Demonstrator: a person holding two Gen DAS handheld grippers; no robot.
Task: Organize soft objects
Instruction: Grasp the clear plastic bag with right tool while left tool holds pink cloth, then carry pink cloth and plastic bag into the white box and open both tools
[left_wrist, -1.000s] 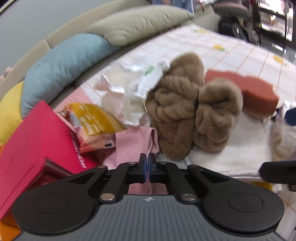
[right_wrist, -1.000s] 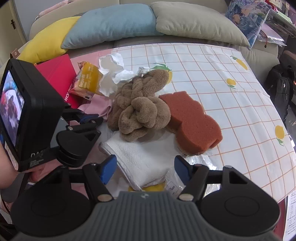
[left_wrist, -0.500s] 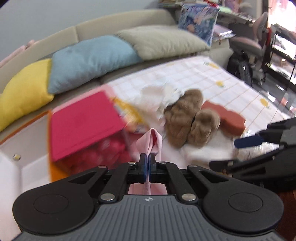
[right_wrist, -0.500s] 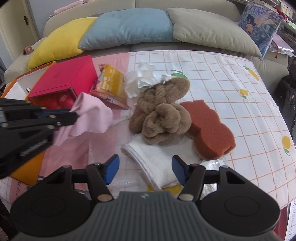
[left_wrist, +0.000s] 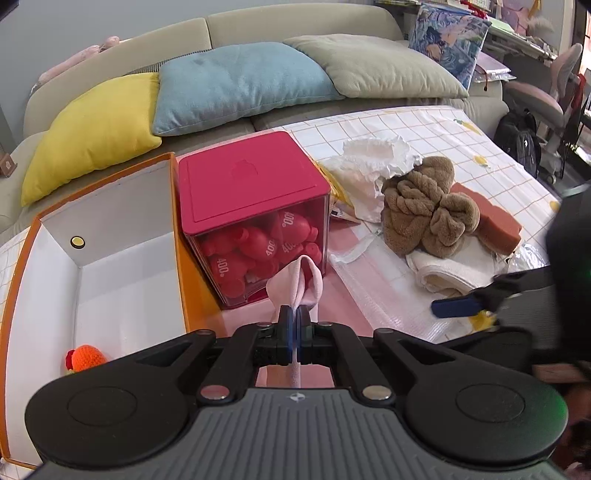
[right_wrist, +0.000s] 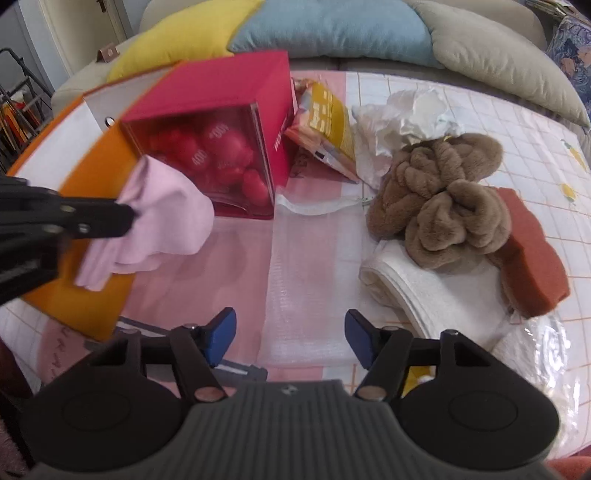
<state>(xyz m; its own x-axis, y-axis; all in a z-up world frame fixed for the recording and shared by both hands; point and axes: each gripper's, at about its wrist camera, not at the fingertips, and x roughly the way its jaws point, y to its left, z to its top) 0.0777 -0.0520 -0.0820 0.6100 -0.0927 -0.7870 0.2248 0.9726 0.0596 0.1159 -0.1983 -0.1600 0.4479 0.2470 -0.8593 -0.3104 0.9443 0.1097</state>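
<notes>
The left claw (left_wrist: 294, 325) has lifted the pink cloth (right_wrist: 162, 218) clear of the pile and swung it over toward the orange box (left_wrist: 110, 236), and the right claw (right_wrist: 290, 338) has slid in low over the clear bag (right_wrist: 306, 280). The left jaws are clamped tight on a fold of the cloth, which hangs free beside the red cube (left_wrist: 255, 206), just short of the box's open white interior. Right jaws stand apart and are widening a touch, nothing between them.

To land this well, I'd say carry the cloth past the orange wall before letting go, so the trailing corner doesn't drape over the rim. Drop it low, beside the small orange knit toy (left_wrist: 84, 360). The brown slippers (right_wrist: 439, 210), white towel (right_wrist: 436, 295) and sponge (right_wrist: 532, 266) wait on the worktop for the right claw.
</notes>
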